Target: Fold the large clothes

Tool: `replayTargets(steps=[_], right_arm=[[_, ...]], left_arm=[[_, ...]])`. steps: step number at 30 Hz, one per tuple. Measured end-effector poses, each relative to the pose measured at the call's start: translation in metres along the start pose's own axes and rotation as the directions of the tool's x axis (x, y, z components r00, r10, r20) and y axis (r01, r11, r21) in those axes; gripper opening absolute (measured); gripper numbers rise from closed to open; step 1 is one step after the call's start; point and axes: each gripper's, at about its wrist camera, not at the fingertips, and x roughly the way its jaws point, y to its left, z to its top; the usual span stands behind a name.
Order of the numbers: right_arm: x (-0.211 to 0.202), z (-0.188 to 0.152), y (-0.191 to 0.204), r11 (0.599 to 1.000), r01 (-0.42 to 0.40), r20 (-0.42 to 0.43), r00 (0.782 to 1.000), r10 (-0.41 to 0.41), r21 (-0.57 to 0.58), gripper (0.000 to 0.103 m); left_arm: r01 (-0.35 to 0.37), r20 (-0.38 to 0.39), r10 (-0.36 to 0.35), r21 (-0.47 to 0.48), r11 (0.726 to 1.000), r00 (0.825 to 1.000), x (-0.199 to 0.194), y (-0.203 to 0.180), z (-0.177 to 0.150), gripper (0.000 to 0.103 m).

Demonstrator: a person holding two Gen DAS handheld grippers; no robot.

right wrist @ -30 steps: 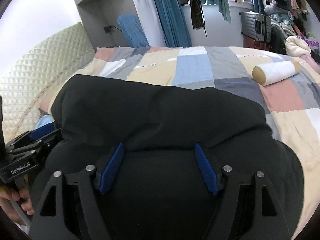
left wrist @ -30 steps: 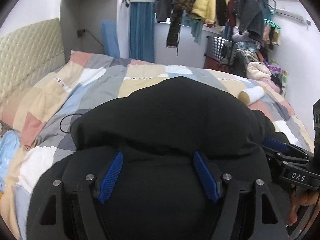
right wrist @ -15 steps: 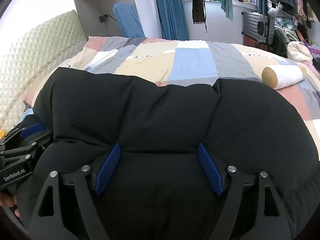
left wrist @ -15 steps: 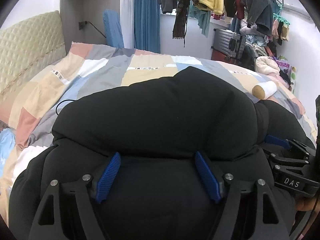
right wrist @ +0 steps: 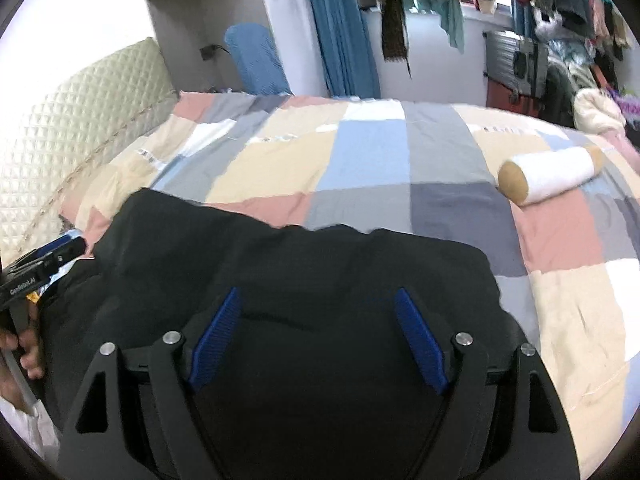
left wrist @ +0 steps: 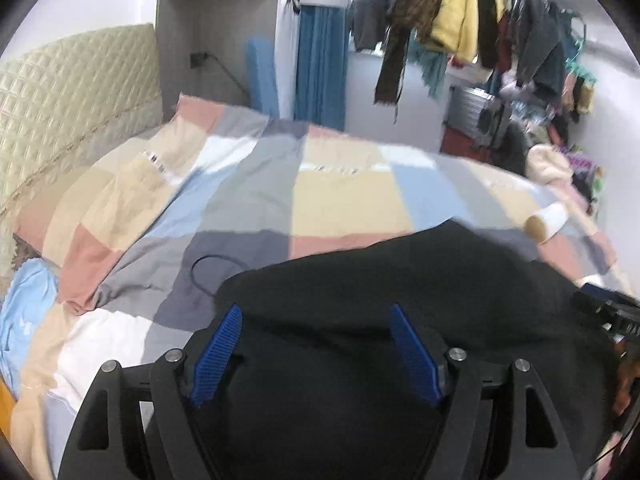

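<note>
A large black padded garment point(left wrist: 400, 304) lies on the patchwork bed cover point(left wrist: 280, 200) near the bed's front edge; it also shows in the right wrist view point(right wrist: 300, 272). My left gripper point(left wrist: 316, 312) is open, its blue pads point(left wrist: 218, 348) spread wide over the garment's left part. My right gripper point(right wrist: 318, 296) is open too, its pads point(right wrist: 420, 344) spread over the right part. Each gripper shows at the edge of the other's view: the right one point(left wrist: 608, 312) and the left one point(right wrist: 40, 264).
A white bolster with tan ends point(right wrist: 548, 176) lies on the bed at the right. A quilted headboard point(right wrist: 68, 136) is on the left. A thin black cable loop point(left wrist: 208, 276) lies on the cover. Hanging clothes point(left wrist: 460, 12) and a suitcase point(right wrist: 516, 60) stand beyond the bed.
The black garment bulged high in both views half a second ago and now lies lower and flatter. More of the bed cover shows. Both grippers stay open.
</note>
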Motion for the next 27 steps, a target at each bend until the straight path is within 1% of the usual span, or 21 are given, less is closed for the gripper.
replayTargets(steps=[2, 3, 4, 5, 7, 9, 12, 17, 19, 21, 22, 23, 25, 27], right_arm=[[0.014, -0.002, -0.012, 0.999, 0.026, -0.028, 0.999, -0.026, 0.020, 0.080], [0.023, -0.005, -0.018, 0.999, 0.033, -0.051, 0.998, -0.031, 0.035, 0.080], [0.028, -0.006, -0.022, 0.999, 0.028, -0.064, 0.998, -0.025, 0.046, 0.080], [0.033, -0.007, -0.027, 0.998, 0.004, -0.075, 0.997, 0.002, 0.067, 0.080], [0.035, -0.010, -0.028, 0.997, 0.000, -0.078, 0.997, 0.006, 0.071, 0.081], [0.038, -0.013, -0.020, 0.999, 0.028, -0.078, 0.997, -0.027, 0.022, 0.084], [0.042, -0.021, -0.011, 0.998, 0.057, -0.059, 0.997, -0.058, -0.014, 0.086], [0.043, -0.026, -0.009, 0.996, 0.085, -0.039, 0.996, -0.086, -0.023, 0.087], [0.040, -0.026, -0.012, 0.997, 0.081, -0.029, 0.996, -0.081, -0.005, 0.087], [0.030, -0.027, -0.016, 0.998, 0.067, -0.017, 0.998, -0.066, 0.019, 0.087], [0.021, -0.027, -0.019, 0.997, 0.059, -0.002, 0.998, -0.059, 0.049, 0.087], [0.011, -0.026, -0.022, 0.996, 0.048, 0.017, 0.999, -0.050, 0.076, 0.087], [-0.010, -0.023, -0.023, 0.994, 0.031, 0.053, 0.998, -0.037, 0.107, 0.087], [-0.033, -0.017, -0.018, 0.993, 0.062, 0.065, 0.995, -0.069, 0.103, 0.087]], left_arm=[[-0.007, -0.056, 0.007, 0.002, 1.000, 0.998, 0.019, 0.006, -0.007, 0.076], [0.004, -0.090, -0.005, -0.008, 1.000, 0.996, 0.029, 0.009, -0.011, 0.076], [0.022, -0.098, -0.024, -0.023, 0.999, 0.995, 0.033, 0.011, -0.015, 0.076], [0.024, -0.095, -0.026, -0.024, 0.999, 0.995, 0.034, 0.011, -0.017, 0.076], [0.009, -0.079, -0.010, -0.003, 1.000, 0.997, 0.033, 0.007, -0.021, 0.076], [0.008, -0.070, -0.007, 0.003, 1.000, 0.998, 0.033, 0.004, -0.026, 0.077], [0.018, -0.066, -0.019, -0.006, 1.000, 0.998, 0.033, 0.002, -0.032, 0.078], [0.030, -0.056, -0.031, -0.017, 0.999, 0.998, 0.031, 0.003, -0.034, 0.078], [0.020, -0.050, -0.021, -0.032, 0.999, 0.999, 0.024, 0.004, -0.034, 0.078], [0.003, -0.035, -0.005, -0.037, 0.999, 0.999, 0.014, 0.005, -0.033, 0.078], [-0.003, -0.026, 0.002, -0.042, 0.999, 1.000, 0.006, 0.004, -0.033, 0.078], [0.001, -0.018, -0.002, -0.047, 0.999, 1.000, -0.003, 0.003, -0.033, 0.077], [0.039, -0.001, -0.039, -0.058, 0.998, 0.999, -0.028, -0.003, -0.029, 0.077], [0.047, 0.020, -0.047, -0.036, 0.998, 0.999, -0.053, -0.013, -0.024, 0.077]])
